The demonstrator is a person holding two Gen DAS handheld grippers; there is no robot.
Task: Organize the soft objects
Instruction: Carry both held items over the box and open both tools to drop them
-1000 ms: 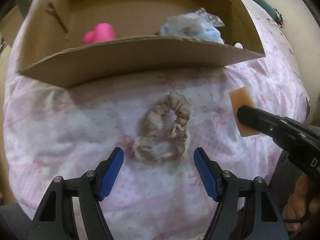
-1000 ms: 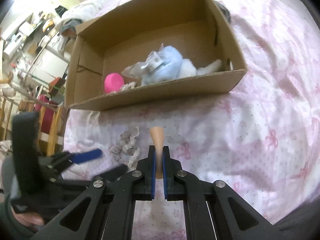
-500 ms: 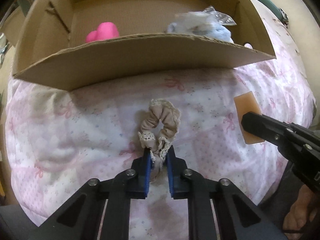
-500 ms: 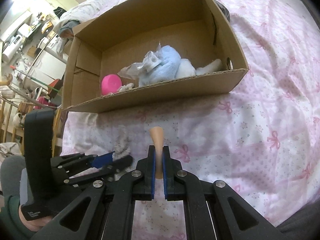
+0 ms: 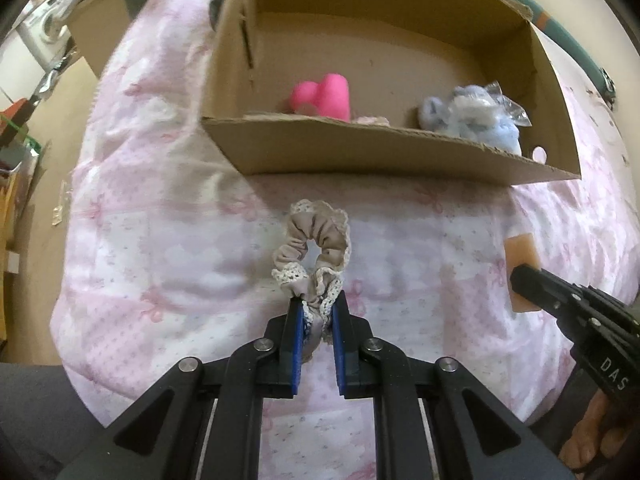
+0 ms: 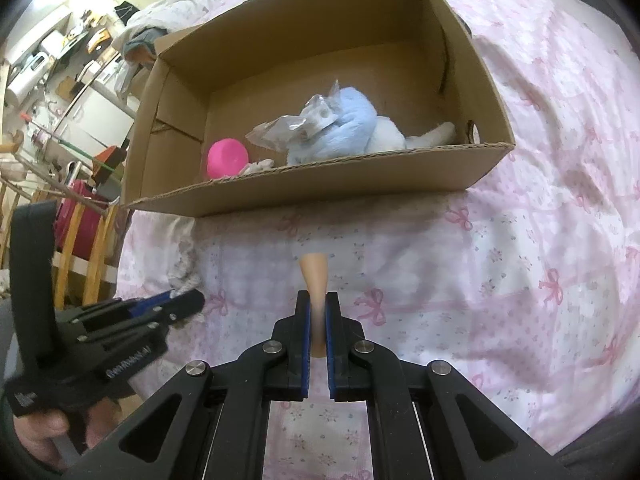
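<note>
Both grippers pinching, short of the box.
Left gripper clamping scrunchie; right gripper clamping sponge; box wall ahead.

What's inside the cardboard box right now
Inside the cardboard box lie a pink foam piece, a light blue plush with crinkled clear plastic on it, and something white. The front wall hides the floor nearest it.

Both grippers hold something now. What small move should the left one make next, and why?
Probably carry the scrunchie forward and up over the near wall of the cardboard box, then release. The left gripper is shut on its lower end, the box is open on top, and a pink toy and a blue plush already lie inside.
</note>
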